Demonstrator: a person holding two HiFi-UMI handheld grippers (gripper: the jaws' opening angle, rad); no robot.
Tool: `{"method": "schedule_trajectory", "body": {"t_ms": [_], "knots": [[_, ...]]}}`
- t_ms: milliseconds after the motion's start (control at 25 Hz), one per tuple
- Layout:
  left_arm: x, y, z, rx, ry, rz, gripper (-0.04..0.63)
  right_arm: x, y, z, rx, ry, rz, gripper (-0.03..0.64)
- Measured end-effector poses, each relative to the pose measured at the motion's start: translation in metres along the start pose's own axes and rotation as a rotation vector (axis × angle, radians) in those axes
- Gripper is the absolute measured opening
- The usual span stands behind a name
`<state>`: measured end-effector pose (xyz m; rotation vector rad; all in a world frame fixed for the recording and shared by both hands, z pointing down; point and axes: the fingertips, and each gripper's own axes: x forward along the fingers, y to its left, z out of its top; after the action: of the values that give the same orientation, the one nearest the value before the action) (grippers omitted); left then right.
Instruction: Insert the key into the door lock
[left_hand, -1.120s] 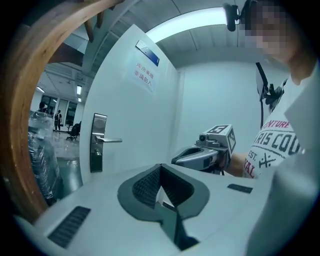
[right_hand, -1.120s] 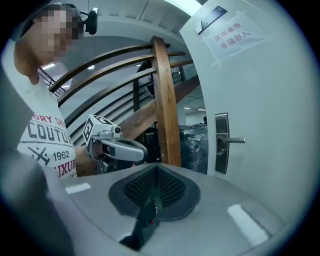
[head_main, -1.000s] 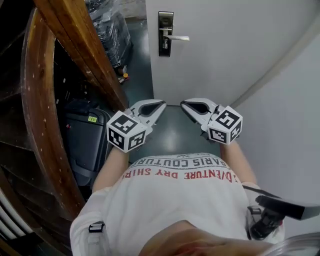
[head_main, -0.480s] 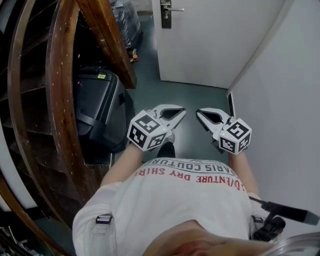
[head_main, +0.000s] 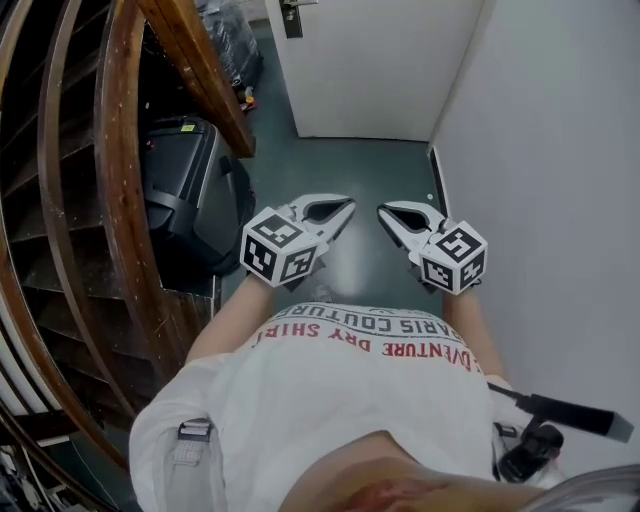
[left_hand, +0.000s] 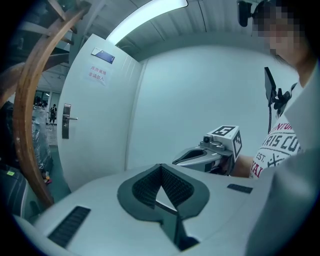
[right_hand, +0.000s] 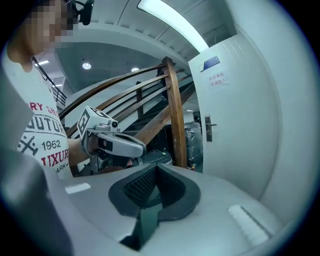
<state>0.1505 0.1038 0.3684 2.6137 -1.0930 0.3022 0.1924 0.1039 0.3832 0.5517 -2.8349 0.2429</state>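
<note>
no key shows in any view. the left gripper (head_main: 347, 207) and right gripper (head_main: 384, 213) are both clenched on nothing, side by side and well apart from the door (head_main: 370, 70). the door lock (head_main: 291, 14) sits by the door's left edge. a key would likely be light, stiff and slick, best pinched by its flat bow. the head view crops the lock, while the gripper views show its whole plate and lever, plus a notice (left_hand: 98, 73) near the door's top edge.
</note>
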Motion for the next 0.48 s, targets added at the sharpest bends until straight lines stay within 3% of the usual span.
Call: {"method": "schedule_trajectory", "body": {"t_ms": [240, 480], "knots": [[-0.004, -0.034, 0.002, 0.036, 0.021, 0.013, 0.002, -0.032, 0.014, -0.004, 0.01, -0.02, -0.006, 0.002], [0.0, -0.041, 0.0, 0.056, 0.066, -0.008, 0.002, -0.038, 0.015, 0.007, -0.013, -0.036, -0.01, 0.002]]}}
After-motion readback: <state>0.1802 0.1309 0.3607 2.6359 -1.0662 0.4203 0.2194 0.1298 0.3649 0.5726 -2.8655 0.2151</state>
